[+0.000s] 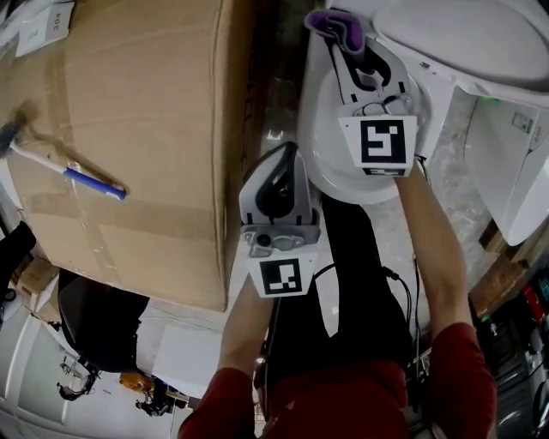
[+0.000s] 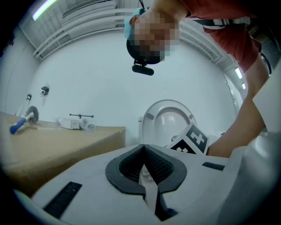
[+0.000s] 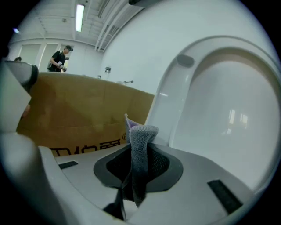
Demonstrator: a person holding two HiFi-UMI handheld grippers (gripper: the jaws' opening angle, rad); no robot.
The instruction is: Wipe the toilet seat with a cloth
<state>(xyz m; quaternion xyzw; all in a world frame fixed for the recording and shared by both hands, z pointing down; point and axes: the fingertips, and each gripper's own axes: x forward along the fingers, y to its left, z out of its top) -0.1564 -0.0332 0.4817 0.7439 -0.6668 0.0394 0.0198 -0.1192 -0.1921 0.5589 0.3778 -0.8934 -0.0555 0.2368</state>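
My right gripper point(image 1: 341, 36) is shut on a grey and purple cloth point(image 1: 334, 24), above the left side of the white toilet bowl point(image 1: 324, 150). In the right gripper view the cloth point(image 3: 140, 137) sticks up from between the jaws. The raised toilet seat point(image 3: 219, 105) fills the right of that view, close ahead. My left gripper point(image 1: 279, 167) hangs between the bowl and the cardboard box; it is shut with nothing in it. In the left gripper view its pads point(image 2: 156, 165) meet, and the raised seat point(image 2: 169, 117) stands beyond.
A large cardboard box point(image 1: 129, 129) stands close on the left of the toilet, with a blue-handled brush point(image 1: 73, 174) on top. The toilet's tank and side panel point(image 1: 506, 163) are at the right. A person point(image 3: 59, 59) stands far off behind the box.
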